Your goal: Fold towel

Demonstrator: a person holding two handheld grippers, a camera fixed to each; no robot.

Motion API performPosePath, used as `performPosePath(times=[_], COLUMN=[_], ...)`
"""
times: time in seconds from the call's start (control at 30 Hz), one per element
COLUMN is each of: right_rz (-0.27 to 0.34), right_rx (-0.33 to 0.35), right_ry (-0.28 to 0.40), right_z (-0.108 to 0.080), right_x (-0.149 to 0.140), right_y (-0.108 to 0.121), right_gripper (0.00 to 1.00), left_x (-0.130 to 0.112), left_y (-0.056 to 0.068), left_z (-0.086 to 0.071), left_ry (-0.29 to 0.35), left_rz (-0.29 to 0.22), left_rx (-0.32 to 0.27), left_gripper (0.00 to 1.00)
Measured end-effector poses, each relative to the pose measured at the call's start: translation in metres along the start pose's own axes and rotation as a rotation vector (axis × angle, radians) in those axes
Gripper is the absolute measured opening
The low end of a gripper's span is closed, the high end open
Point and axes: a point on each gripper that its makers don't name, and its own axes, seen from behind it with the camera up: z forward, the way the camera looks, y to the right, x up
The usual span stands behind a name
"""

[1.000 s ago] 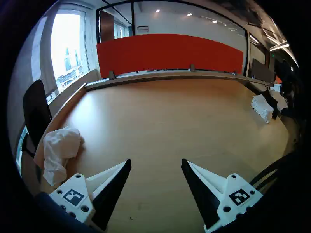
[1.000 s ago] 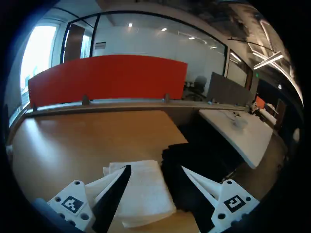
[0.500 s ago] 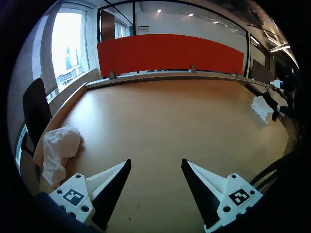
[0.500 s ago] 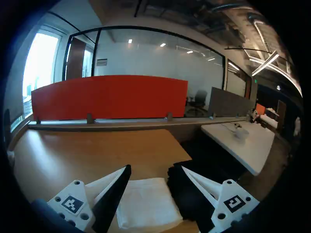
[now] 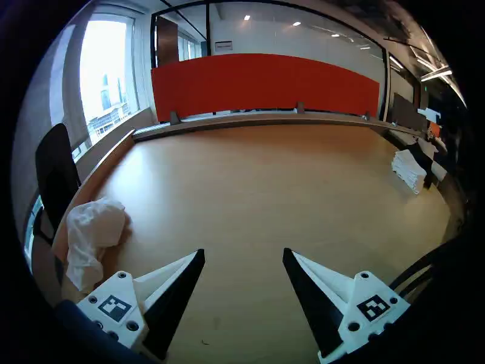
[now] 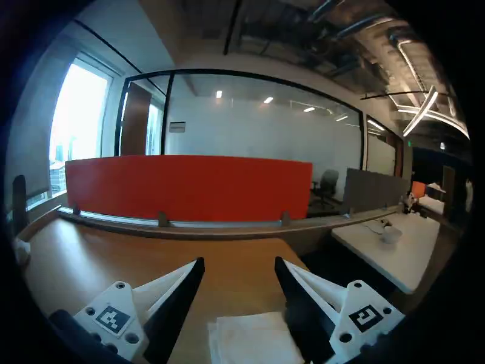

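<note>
Crumpled towel (image 5: pixel 91 233) lies at the near-left edge of the surface (image 5: pixel 273 176), left of the left gripper (image 5: pixel 242 264), judged the nearer. Right gripper (image 6: pixel 238 270) hovers over a folded stack (image 6: pixel 254 337). Both jaws wide, empty.

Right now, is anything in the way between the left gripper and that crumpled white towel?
Nothing visible. The crumpled towel lies just left of the open left gripper, with only bare tabletop between them. The folded stack sits far to the right.
</note>
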Motion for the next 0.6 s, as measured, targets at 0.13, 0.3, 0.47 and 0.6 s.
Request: performPosePath(times=[0.13, 0.3, 0.47, 0.6], right_rz=[-0.004, 0.004, 0.017, 0.023], right_rx=[0.021, 0.048, 0.076, 0.106], right_ry=[0.018, 0.039, 0.058, 0.070], right_z=[0.001, 0.000, -0.003, -0.007], right_x=[0.010, 0.020, 0.032, 0.040], right_y=[-0.010, -0.025, -0.045, -0.064], right_gripper=[0.89, 0.89, 0.90, 0.91], left_x=[0.001, 0.001, 0.001, 0.003], left_y=[-0.001, -0.003, -0.003, -0.002], left_z=[0.000, -0.001, -0.001, -0.001], left_ry=[0.004, 0.005, 0.006, 0.011], left_rz=[-0.003, -0.005, -0.006, -0.005], left_rx=[0.002, 0.004, 0.002, 0.001], left_gripper=[0.96, 0.96, 0.96, 0.96])
